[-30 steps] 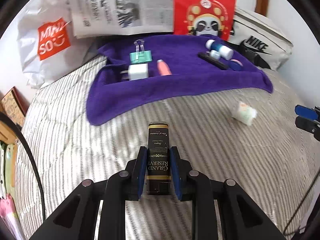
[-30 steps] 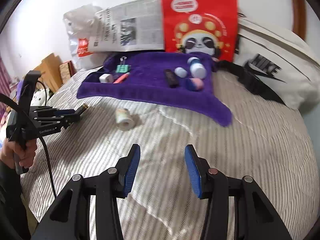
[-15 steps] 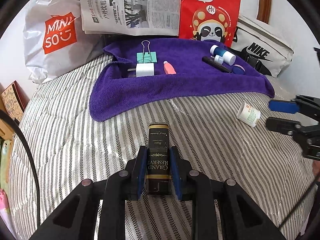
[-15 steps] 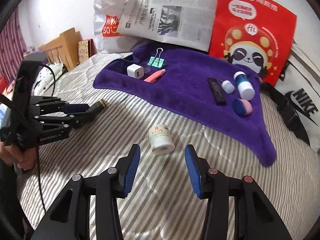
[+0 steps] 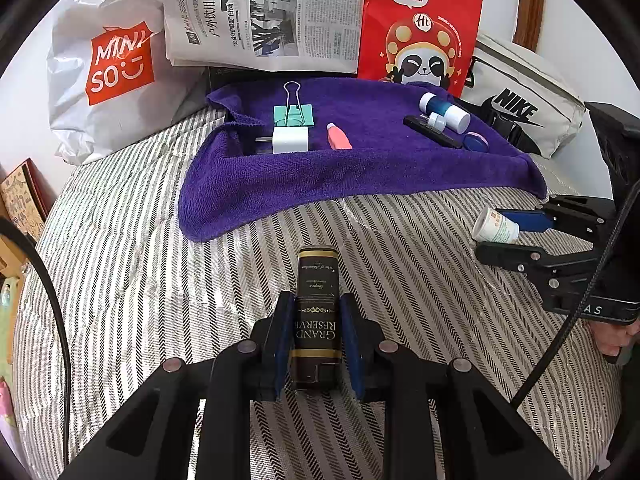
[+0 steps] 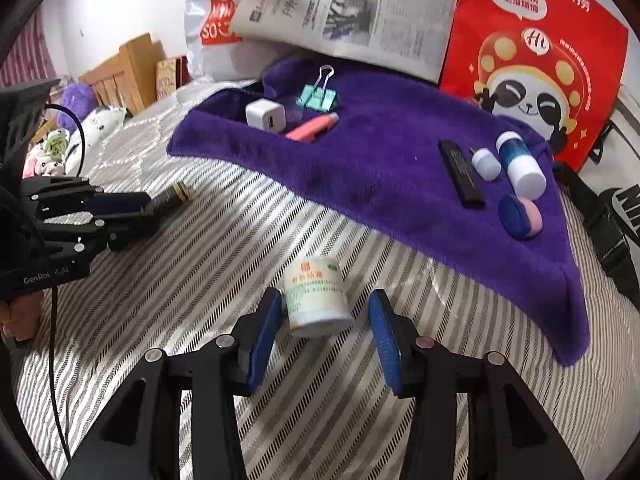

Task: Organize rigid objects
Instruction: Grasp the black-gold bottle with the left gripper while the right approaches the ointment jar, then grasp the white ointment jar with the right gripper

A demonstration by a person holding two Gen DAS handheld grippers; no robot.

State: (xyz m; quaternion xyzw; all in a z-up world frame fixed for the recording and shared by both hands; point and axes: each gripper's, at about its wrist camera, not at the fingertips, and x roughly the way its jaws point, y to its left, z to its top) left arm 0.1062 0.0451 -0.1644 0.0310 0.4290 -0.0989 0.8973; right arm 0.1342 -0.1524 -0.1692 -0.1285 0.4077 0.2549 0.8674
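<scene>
My right gripper [image 6: 322,336] has slid in over white pill bottle [image 6: 318,300] on striped bed [image 6: 200,280]; a second ago bottle lay well ahead. Jaws closing, bottle between, not pinched yet, so pickup is next. Left gripper [image 5: 316,344] clamps one dark Grand Reserve bottle [image 5: 316,300]. Far: purple towel [image 5: 360,176] carries seven items.

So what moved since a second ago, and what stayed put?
The right tool came in over the striped bed to the little white medicine bottle, which now lies between its closing jaws, not yet gripped. The left tool stayed put, clamped on the black Grand Reserve box. Everything on the purple towel is unchanged.
</scene>
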